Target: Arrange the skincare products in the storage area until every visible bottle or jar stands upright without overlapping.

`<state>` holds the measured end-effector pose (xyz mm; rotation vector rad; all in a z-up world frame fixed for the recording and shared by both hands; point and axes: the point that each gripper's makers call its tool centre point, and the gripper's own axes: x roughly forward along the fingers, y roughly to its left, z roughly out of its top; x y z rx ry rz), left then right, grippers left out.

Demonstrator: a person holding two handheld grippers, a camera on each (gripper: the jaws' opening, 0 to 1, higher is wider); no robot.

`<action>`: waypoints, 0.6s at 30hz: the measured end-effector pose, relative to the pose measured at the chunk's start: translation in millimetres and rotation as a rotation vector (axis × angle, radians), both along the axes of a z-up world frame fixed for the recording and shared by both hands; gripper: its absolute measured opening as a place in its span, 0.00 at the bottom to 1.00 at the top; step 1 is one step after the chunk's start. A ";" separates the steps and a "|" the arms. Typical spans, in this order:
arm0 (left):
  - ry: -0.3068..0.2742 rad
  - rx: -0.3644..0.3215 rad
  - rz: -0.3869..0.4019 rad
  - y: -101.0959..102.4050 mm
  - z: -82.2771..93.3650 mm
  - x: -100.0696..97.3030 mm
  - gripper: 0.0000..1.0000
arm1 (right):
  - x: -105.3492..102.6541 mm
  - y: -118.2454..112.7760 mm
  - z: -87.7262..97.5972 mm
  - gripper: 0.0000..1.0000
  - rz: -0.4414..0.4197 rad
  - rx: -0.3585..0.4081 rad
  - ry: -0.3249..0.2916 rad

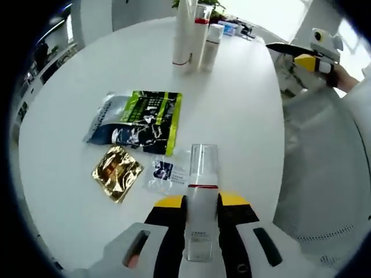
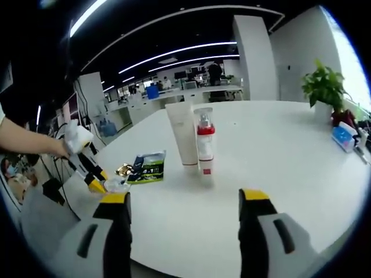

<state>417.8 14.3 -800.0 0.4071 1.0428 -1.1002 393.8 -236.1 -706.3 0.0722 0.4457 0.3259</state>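
My left gripper [image 1: 202, 200] is shut on a white bottle [image 1: 203, 165] with a red band and a clear cap, held low over the near part of the round white table [image 1: 243, 110]. At the far side a tall white tube [image 1: 184, 32], a red-banded bottle [image 1: 200, 32] and a small white bottle [image 1: 212, 45] stand upright close together. In the right gripper view the tube [image 2: 182, 136] and the red-banded bottle [image 2: 204, 143] stand ahead of my right gripper [image 2: 184, 215], which is open with nothing between its jaws. The left gripper [image 2: 94, 178] shows at the left edge there.
A green-and-black packet [image 1: 137, 119], a gold foil sachet [image 1: 116, 172] and a clear sachet [image 1: 164, 174] lie flat near the held bottle. A potted plant [image 2: 324, 87] and a blue item [image 2: 343, 136] sit at the table's far right. My right gripper [image 1: 312, 58] hovers beyond the table edge.
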 end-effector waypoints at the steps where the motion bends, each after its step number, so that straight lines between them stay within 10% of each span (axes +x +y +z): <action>1: 0.010 -0.022 0.020 -2.4 2.2 -1.1 0.17 | 0.1 0.1 0.1 0.76 0.000 0.001 -0.001; 18: 0.118 -0.435 0.244 -47.7 53.1 -11.0 0.17 | -0.3 3.3 0.0 0.75 0.016 0.009 0.002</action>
